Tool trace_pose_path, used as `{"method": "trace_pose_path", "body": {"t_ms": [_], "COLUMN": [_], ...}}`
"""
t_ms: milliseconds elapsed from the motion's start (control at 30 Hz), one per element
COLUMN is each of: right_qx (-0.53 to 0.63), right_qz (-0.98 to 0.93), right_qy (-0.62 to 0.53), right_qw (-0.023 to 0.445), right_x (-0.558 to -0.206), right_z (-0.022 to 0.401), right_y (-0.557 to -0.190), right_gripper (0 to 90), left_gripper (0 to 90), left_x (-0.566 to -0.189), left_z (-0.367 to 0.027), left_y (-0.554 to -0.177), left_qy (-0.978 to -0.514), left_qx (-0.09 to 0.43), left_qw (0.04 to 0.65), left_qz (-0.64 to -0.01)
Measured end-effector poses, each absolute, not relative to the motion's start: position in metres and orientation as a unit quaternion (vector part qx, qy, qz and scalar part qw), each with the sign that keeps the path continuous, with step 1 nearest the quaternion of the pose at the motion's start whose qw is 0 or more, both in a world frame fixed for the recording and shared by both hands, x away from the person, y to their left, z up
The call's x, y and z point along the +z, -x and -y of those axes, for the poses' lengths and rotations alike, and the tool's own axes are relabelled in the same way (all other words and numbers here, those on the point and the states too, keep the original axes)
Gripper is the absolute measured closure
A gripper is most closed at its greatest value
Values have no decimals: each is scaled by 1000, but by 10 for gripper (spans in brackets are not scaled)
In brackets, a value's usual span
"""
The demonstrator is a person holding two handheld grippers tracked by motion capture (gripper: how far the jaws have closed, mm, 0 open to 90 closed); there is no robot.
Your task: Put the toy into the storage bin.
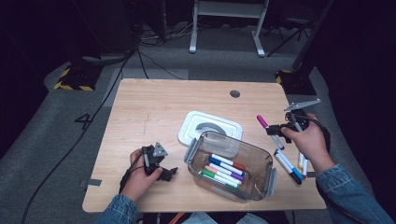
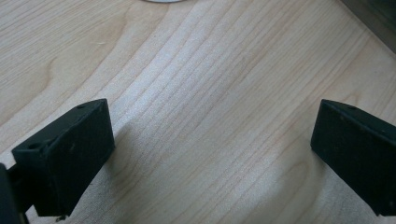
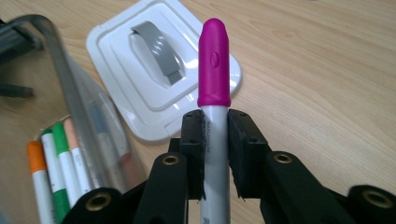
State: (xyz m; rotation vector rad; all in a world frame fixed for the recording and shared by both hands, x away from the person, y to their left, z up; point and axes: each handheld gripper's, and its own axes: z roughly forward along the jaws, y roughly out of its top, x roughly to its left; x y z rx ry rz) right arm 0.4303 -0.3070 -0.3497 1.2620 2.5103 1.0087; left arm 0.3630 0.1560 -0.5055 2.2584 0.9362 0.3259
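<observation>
Magenta-capped marker [image 3: 214, 70] sits clamped in the right gripper [image 3: 215, 135]; carry it left, level, over the clear box [image 1: 261, 161]; left gripper [image 2: 210, 149] gapes empty.

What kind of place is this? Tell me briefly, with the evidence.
Likely a lab or workshop recording area: a wooden table stands on grey carpet, with cables trailing across the floor and hazard-striped equipment bases in a dark surround.
</observation>
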Motion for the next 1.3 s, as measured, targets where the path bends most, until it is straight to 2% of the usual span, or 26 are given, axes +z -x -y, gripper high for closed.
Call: {"method": "trace_pose_path", "body": {"t_ms": [233, 667, 1033, 1300], "right_qx": [351, 367, 351, 332], "right_qz": [-847, -879, -902, -914], "right_qy": [-392, -302, -252, -226], "right_qw": [73, 26, -18, -51], "right_x": [-332, -308, -311, -329], "right_z": [292, 233, 199, 178], "right_y": [-420, -391, -369, -357], "right_gripper": [772, 772, 772, 772], "left_gripper": [0, 0, 0, 0], "left_x": [-506, -506, -506, -506], "left_z": [-156, -156, -156, -156], "left_y": [-363, -363, -363, -363], "left_qy": [-864, -864, -864, -864], "left_qx": [125, 125, 125, 125], "left_qw": [331, 331, 331, 331], "left_qz": [-358, -359, -358, -359]}}
